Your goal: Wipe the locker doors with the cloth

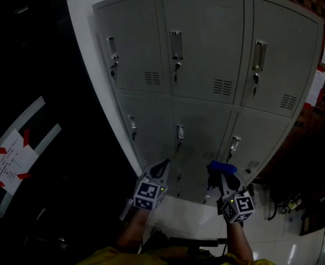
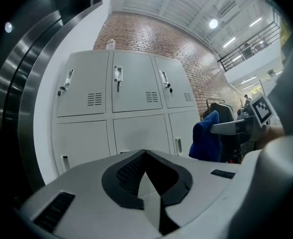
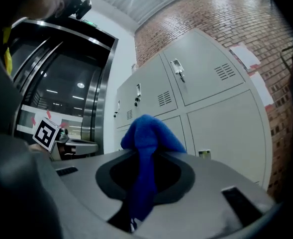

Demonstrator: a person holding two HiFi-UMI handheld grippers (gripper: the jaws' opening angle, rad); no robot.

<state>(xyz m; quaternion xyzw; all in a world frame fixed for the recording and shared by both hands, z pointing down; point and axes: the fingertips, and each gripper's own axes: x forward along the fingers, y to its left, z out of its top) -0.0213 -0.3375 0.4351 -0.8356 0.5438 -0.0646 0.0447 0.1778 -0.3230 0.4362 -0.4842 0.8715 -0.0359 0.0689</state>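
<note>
A bank of grey locker doors (image 1: 206, 54) stands in front of me in two rows of three, each with a handle and a key. All doors look closed. My right gripper (image 1: 220, 170) is shut on a blue cloth (image 1: 218, 166), held a short way from the lower right door. In the right gripper view the cloth (image 3: 148, 133) bulges out between the jaws and hangs down. My left gripper (image 1: 161, 165) is beside it, level with the lower middle door, shut and empty. The left gripper view shows the lockers (image 2: 136, 88) and the cloth (image 2: 206, 136) at the right.
A dark glass and steel wall (image 1: 41, 93) with a taped paper sign (image 1: 10, 159) stands left of a white pillar (image 1: 90, 65). Brick wall (image 1: 316, 126) flanks the lockers on the right. White floor tiles (image 1: 195, 220) lie below, and cables (image 1: 286, 206) lie at the right.
</note>
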